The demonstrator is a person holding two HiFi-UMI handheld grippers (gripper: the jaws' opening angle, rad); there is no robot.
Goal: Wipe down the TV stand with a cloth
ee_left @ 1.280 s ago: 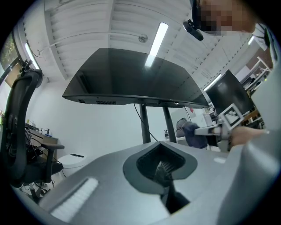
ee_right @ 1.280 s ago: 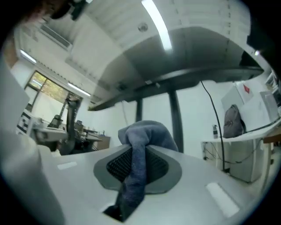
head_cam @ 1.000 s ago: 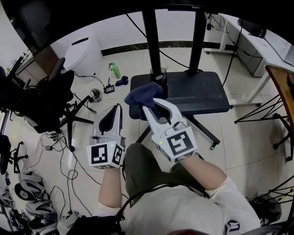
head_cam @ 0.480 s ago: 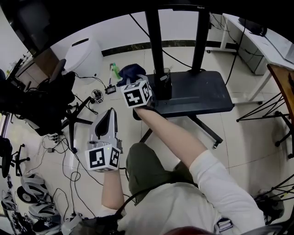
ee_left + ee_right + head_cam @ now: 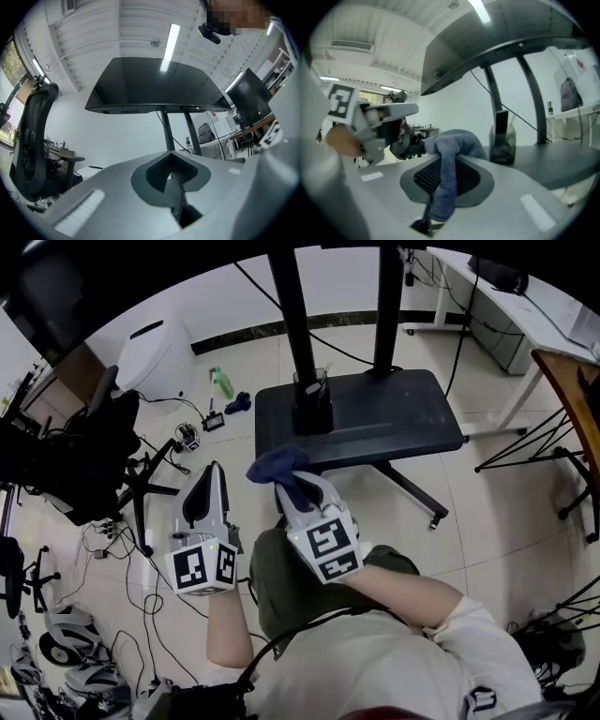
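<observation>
The right gripper (image 5: 292, 489) (image 5: 440, 190) has its jaws closed on a blue cloth (image 5: 276, 466) (image 5: 451, 152), which bunches over their tips and hangs down between them. Just ahead of these jaws is the near left corner of the TV stand (image 5: 398, 418) (image 5: 562, 161), a flat black base. I cannot tell if the cloth touches it. Further ahead, a small clear bin (image 5: 311, 405) (image 5: 502, 140) stands at the stand's left post. Left of these jaws, the left gripper (image 5: 211, 476) (image 5: 176, 187) has its jaws pressed together on nothing, above the floor (image 5: 234, 362).
</observation>
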